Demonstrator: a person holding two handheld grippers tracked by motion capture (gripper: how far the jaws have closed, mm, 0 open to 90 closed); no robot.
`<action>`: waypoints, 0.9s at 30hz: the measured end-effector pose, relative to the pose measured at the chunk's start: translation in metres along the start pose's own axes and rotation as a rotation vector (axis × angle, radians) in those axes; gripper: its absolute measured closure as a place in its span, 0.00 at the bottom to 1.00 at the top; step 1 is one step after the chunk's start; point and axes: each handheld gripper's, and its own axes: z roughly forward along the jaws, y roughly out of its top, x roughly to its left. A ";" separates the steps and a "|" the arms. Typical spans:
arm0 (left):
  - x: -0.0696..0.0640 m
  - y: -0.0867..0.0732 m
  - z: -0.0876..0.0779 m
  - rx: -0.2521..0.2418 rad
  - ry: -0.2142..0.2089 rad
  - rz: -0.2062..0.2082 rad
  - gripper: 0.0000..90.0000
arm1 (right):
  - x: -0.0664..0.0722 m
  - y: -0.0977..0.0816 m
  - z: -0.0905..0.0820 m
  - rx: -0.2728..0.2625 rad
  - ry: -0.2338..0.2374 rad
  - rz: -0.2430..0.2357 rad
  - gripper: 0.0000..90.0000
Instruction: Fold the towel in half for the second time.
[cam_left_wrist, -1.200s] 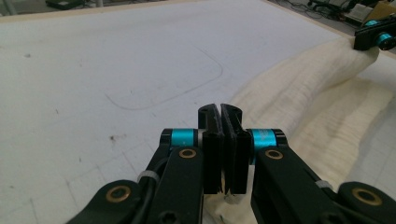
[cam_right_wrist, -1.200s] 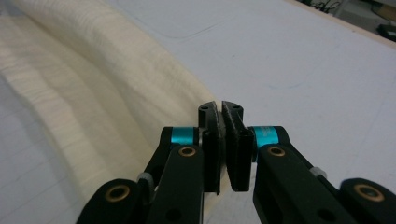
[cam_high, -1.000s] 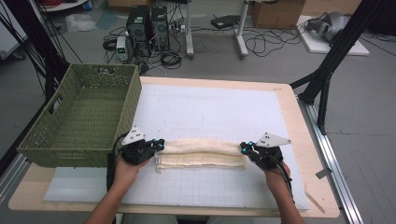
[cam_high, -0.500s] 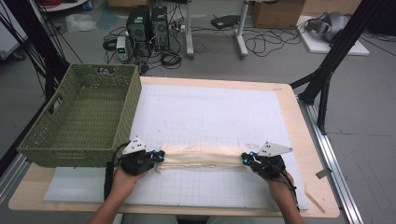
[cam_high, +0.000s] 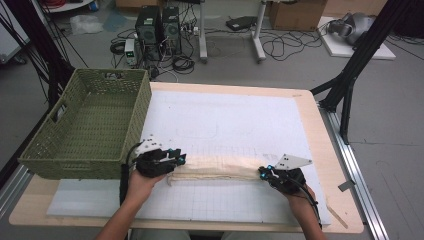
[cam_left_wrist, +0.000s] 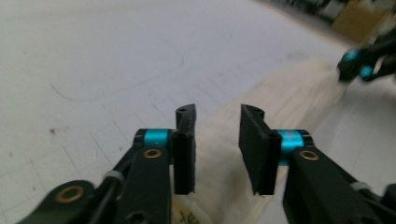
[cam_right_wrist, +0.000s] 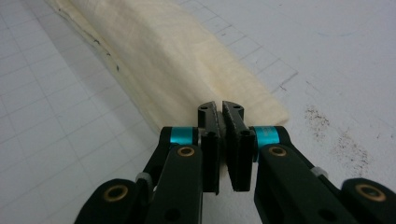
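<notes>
Cream woven cloth (cam_high: 217, 167), soft, folded into a long flat strip near the desk's (cam_high: 310, 107) front edge: right gripper (cam_right_wrist: 221, 108) pinches its end, left gripper (cam_left_wrist: 217, 116) jaws just parted, cloth lying loose between; green wicker basket (cam_high: 131, 117), rectangular, at the left edge, empty.

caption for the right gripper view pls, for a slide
Right hand-held gripper pinching the end of a folded cream cloth lying on a white gridded mat.

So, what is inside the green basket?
The green basket looks empty: its woven floor and inner walls show bare. The strip of floor just behind its near wall is hidden from the high view.
</notes>
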 end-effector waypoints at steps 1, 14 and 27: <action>-0.001 -0.003 0.003 0.009 -0.001 -0.009 0.79 | -0.001 0.000 -0.001 -0.001 0.001 -0.001 0.94; -0.001 -0.014 0.011 0.091 0.037 0.024 0.77 | 0.019 0.058 0.006 -0.147 -0.074 0.120 0.56; 0.001 -0.015 0.012 0.102 0.056 -0.006 0.79 | 0.022 0.025 0.044 0.044 -0.072 0.078 0.69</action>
